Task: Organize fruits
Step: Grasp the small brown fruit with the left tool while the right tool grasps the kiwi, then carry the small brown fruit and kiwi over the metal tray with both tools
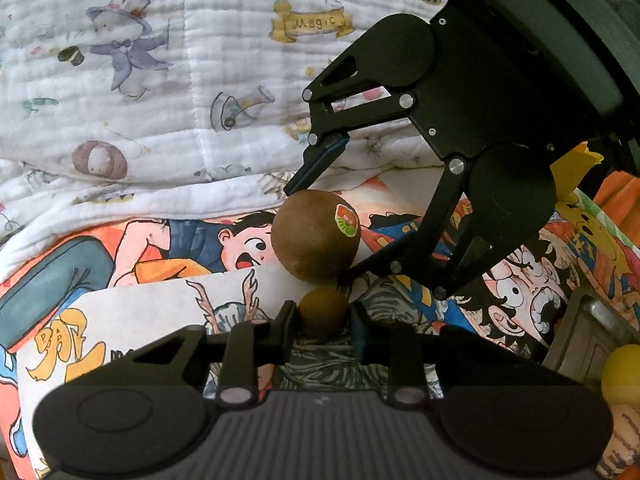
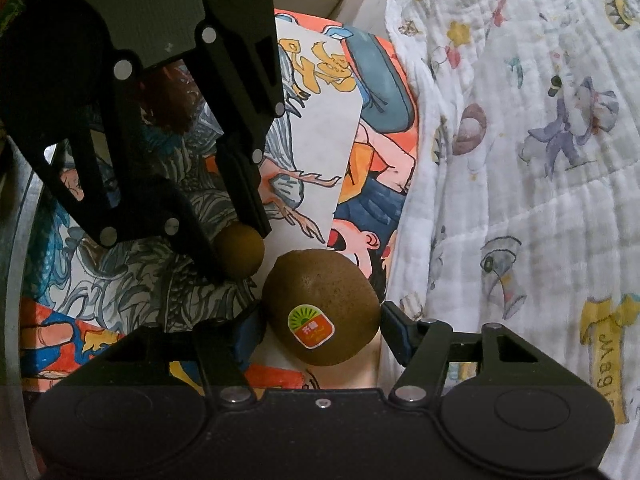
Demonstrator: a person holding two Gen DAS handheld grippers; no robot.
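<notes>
A small brown kiwi [image 1: 322, 322] lies on a comic-print sheet [image 1: 132, 312], and my left gripper [image 1: 323, 320] is shut on it, a pad pressing each side. Just beyond it sits a larger brown kiwi [image 1: 310, 240] with a red and green sticker. My right gripper [image 1: 318, 236] comes down from the upper right and holds it between its fingertips. In the right wrist view the large kiwi [image 2: 320, 284] fills the space between the blue pads of my right gripper [image 2: 322, 320], both touching it. My left gripper [image 2: 240, 250] holds the small kiwi [image 2: 239, 249] right beside it.
A white quilted blanket [image 1: 192, 80] with cartoon prints lies bunched behind the sheet. At the right stands a metal tray [image 1: 588, 328] with a yellow round fruit [image 1: 624, 376] next to it. A metal rim [image 2: 16, 280] shows at the left edge of the right wrist view.
</notes>
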